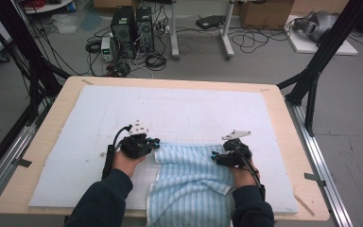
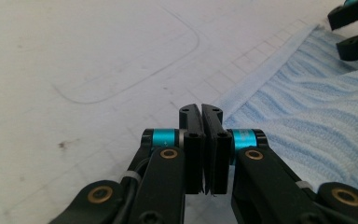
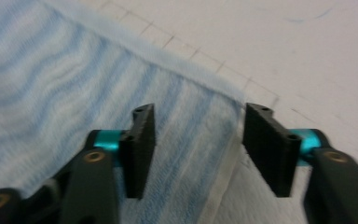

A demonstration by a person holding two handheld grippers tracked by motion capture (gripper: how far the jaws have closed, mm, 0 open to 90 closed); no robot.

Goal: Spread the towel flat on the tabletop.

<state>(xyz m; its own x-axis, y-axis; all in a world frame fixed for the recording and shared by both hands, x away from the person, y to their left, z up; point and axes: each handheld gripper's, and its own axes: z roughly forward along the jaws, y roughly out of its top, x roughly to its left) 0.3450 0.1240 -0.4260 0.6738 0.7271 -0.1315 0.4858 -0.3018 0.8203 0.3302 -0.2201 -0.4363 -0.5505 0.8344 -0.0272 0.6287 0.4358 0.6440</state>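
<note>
At towel (image 1: 189, 179) corners | left gripper (image 2: 201, 114) jaws closed | right gripper (image 3: 196, 140) jaws apart

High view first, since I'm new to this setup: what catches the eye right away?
A light blue striped towel lies rumpled on the pale mat at the table's near edge. A gripper sits at each far corner: the left gripper, jaws shut, at the left corner; the right gripper, jaws apart, over the right corner.

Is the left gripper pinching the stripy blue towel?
Cannot tell. In the left gripper view the left gripper's fingers are pressed shut beside the towel's pale corner edge, but no cloth shows plainly between them.
</note>
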